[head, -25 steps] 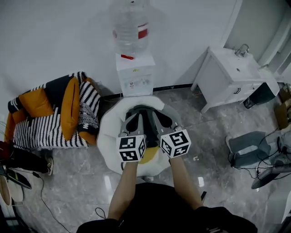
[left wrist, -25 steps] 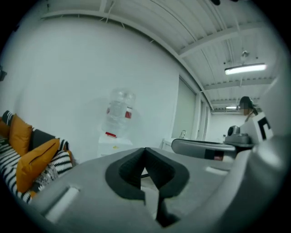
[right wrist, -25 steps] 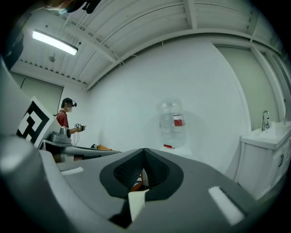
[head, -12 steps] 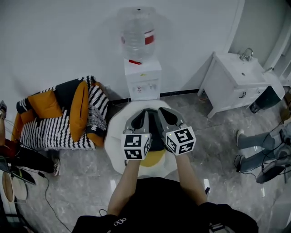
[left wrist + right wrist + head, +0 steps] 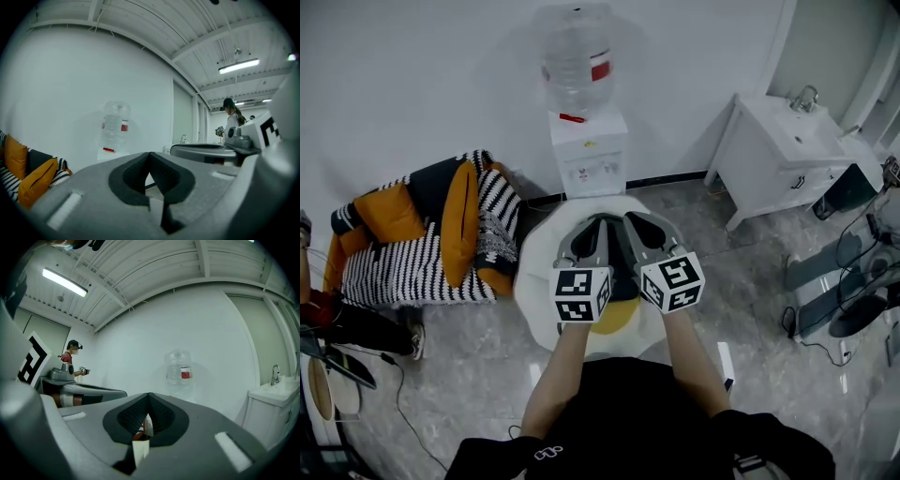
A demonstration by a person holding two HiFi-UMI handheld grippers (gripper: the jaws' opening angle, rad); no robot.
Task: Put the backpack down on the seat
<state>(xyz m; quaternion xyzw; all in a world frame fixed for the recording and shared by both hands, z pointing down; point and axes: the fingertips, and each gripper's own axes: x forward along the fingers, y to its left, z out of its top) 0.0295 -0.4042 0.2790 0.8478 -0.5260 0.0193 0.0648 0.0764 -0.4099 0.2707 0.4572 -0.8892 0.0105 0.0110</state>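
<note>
Left claw (image 5: 596, 225) and right claw (image 5: 630, 221), both pressed together, hovered over one seat (image 5: 534, 281); one dispenser (image 5: 588, 159) ahead, grey floor (image 5: 750, 309) below.

No words or numbers can be read. At 12 o'clock in the head view, the bottle (image 5: 575, 58) carries a red label (image 5: 599, 67) whose print is too small to make out. The dispenser (image 5: 589, 155) below it has a few blurred marks on its front. The left cube (image 5: 579, 294) and right cube (image 5: 674, 283) bear black-and-white square markers (patterns, not letters).
</note>
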